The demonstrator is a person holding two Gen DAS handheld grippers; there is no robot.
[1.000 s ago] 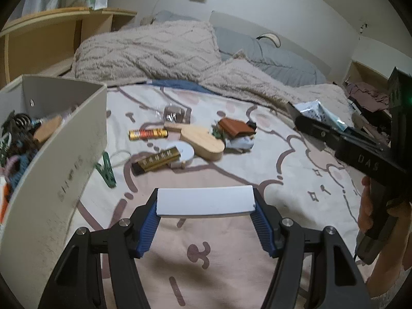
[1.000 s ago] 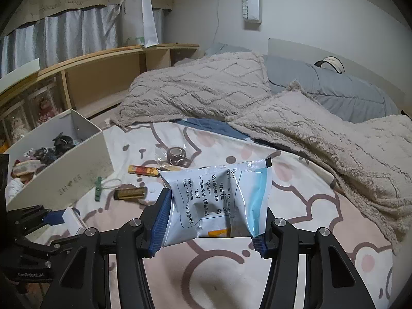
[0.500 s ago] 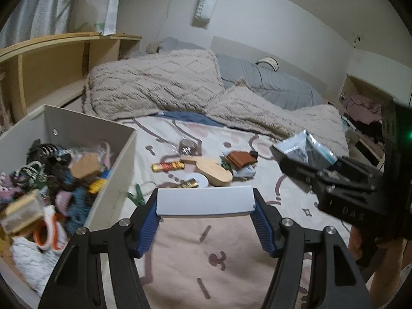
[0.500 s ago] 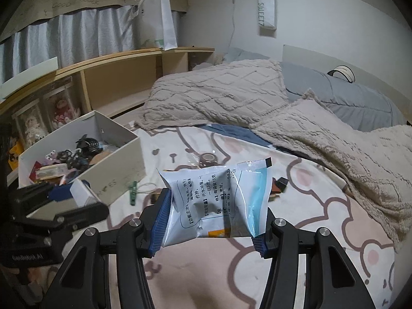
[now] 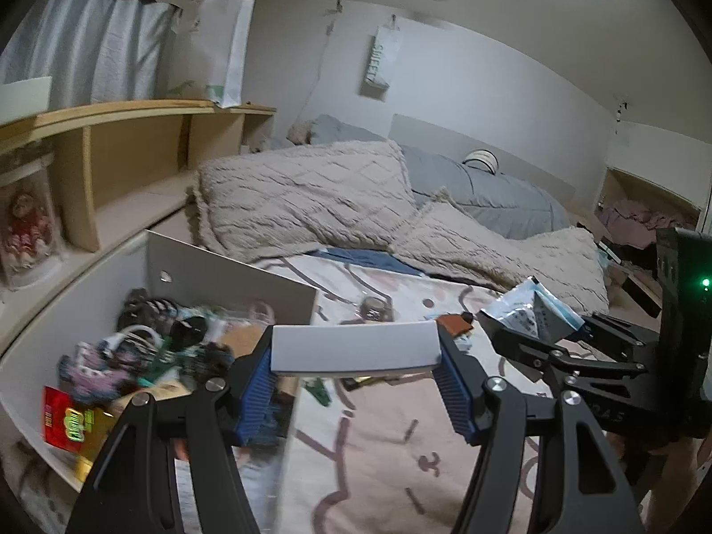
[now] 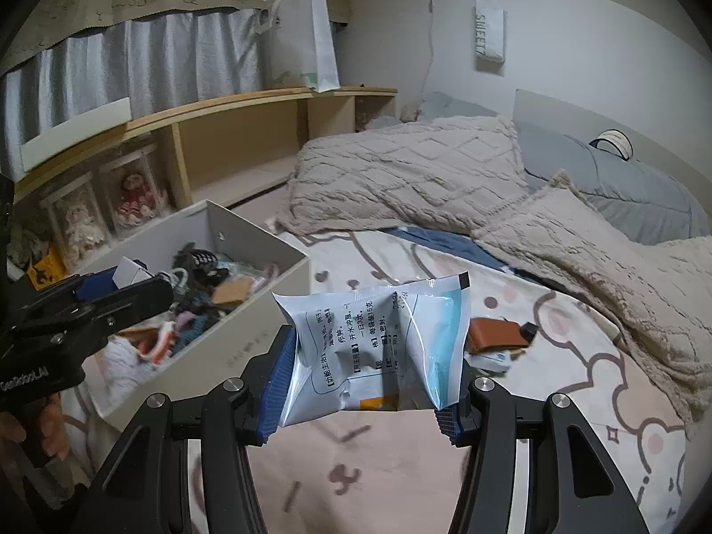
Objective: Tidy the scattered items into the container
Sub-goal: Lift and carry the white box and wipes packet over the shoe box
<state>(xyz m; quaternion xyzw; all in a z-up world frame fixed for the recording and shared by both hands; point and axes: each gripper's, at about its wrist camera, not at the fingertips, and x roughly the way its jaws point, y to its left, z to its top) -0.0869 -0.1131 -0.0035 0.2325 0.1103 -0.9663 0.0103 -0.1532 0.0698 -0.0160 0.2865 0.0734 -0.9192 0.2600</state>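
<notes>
White and flat, a rectangular plastic block (image 5: 353,349) sits clamped between the blue ribbed pads of the left claw (image 5: 356,382), which is about half open and hangs over the near right edge of the white open storage box (image 5: 231,276) on the bed. Beside that box, to its right, the right claw (image 6: 362,382) grips a crinkled white-and-blue printed foil sachet (image 6: 374,347) by its two side edges, above the patterned bed sheet (image 6: 400,467).
</notes>
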